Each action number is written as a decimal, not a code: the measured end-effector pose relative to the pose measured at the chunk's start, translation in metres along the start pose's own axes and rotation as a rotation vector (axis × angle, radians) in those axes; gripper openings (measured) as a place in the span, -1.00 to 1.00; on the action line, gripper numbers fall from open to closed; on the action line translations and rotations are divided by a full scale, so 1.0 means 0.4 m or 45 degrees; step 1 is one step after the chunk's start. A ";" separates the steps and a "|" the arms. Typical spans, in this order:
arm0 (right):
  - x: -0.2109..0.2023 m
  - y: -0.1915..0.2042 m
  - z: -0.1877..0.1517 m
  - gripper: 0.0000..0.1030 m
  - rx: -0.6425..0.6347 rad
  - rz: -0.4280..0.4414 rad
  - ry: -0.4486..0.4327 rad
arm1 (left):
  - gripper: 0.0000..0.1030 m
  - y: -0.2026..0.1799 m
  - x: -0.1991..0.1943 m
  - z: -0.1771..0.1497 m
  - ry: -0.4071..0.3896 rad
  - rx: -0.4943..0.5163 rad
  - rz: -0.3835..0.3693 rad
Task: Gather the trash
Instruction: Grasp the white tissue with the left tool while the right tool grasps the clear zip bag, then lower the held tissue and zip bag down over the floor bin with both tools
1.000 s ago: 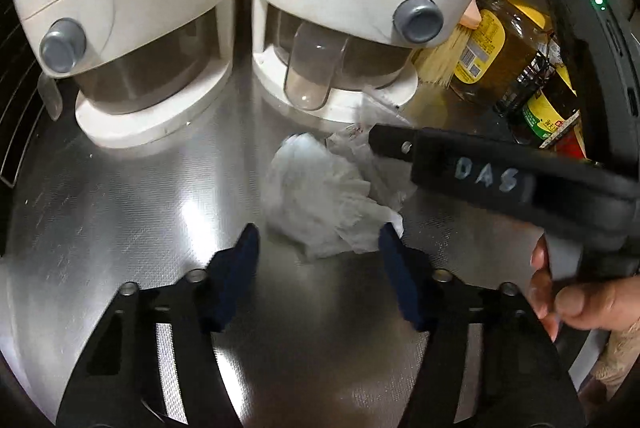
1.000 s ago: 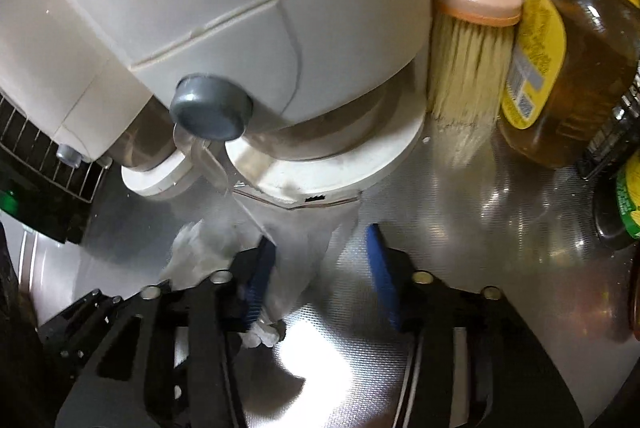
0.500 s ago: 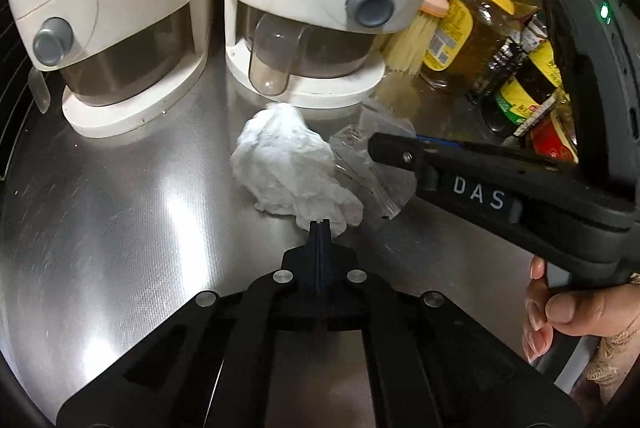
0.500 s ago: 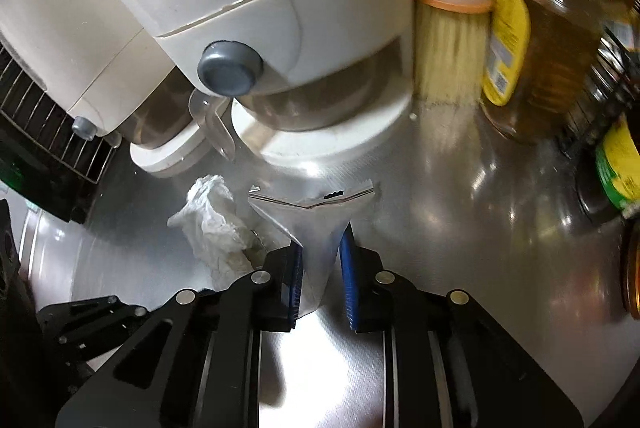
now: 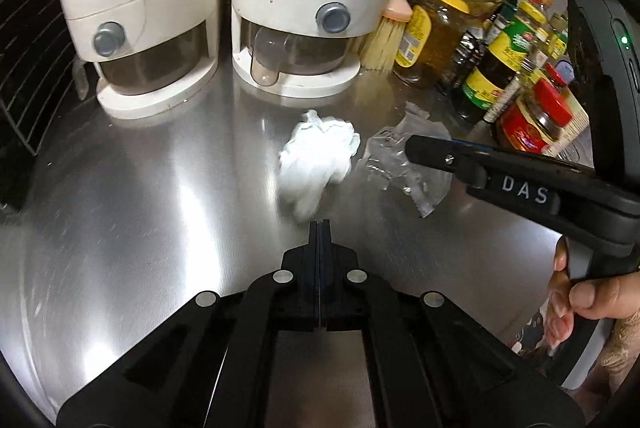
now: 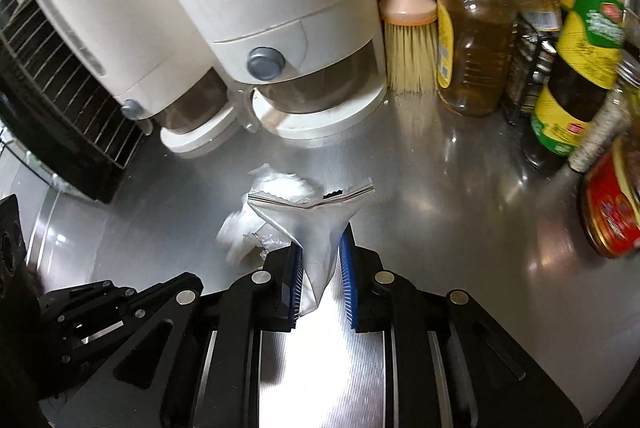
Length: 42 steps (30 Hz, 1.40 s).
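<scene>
Left gripper [image 5: 320, 224], bottom centre of the left wrist view: fingers pressed flat together, nothing between them. Crumpled white tissue [image 5: 318, 158] lies on the steel counter [image 5: 140, 208] just above the fingertips, centre frame, a small gap between them; blurry.

Right gripper [image 6: 322, 260], bottom centre of the right wrist view: blue pads [image 6: 346, 260] a narrow gap apart, clear plastic bag [image 6: 316, 224] pinched between them, its torn top edge flaring out above the tips. Same bag [image 5: 404, 164] shows in the left wrist view at centre right, at the tip of the right gripper [image 5: 416, 148], which comes in from the right edge with a hand [image 5: 588, 292] on its handle at lower right. Tissue [image 6: 256, 220] sits just left of and behind the bag in the right wrist view.

Two white dispensers [image 5: 296, 0] upper left and upper centre. Brush [image 6: 410, 40] upright beside the right dispenser. Oil bottle [image 6: 472, 48] and sauce jars [image 5: 532, 116] crowd the upper right. Wire rack [image 6: 60, 88] at the left edge.
</scene>
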State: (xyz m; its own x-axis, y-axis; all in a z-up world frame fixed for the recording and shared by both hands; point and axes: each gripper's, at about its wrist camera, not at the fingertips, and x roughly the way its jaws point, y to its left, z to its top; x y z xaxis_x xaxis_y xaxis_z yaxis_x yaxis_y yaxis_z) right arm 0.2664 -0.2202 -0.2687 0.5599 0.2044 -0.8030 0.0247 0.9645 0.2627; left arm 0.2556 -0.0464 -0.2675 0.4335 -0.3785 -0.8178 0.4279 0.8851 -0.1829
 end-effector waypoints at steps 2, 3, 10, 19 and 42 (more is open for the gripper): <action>-0.025 -0.005 -0.021 -0.64 0.006 0.000 -0.005 | -1.00 -0.005 -0.025 -0.018 -0.010 -0.002 -0.001; -0.034 -0.005 -0.031 -0.64 0.007 0.000 -0.006 | -1.00 -0.008 -0.033 -0.024 -0.014 0.001 0.004; -0.082 -0.003 -0.086 -0.64 -0.003 -0.004 -0.022 | -0.71 -0.020 -0.040 -0.037 -0.041 0.040 0.069; -0.100 -0.065 -0.104 -0.64 0.009 -0.041 -0.015 | -0.29 -0.017 0.049 0.044 -0.057 0.040 0.049; -0.132 -0.081 -0.106 -0.64 0.033 -0.007 -0.015 | -0.86 -0.047 0.079 0.063 0.046 0.051 0.056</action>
State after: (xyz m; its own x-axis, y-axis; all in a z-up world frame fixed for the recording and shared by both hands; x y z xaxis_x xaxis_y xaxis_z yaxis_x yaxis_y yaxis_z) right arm 0.2009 -0.2553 -0.2575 0.5695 0.1971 -0.7980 0.0492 0.9609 0.2724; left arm 0.2812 -0.0818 -0.2764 0.4240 -0.3287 -0.8439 0.4409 0.8889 -0.1247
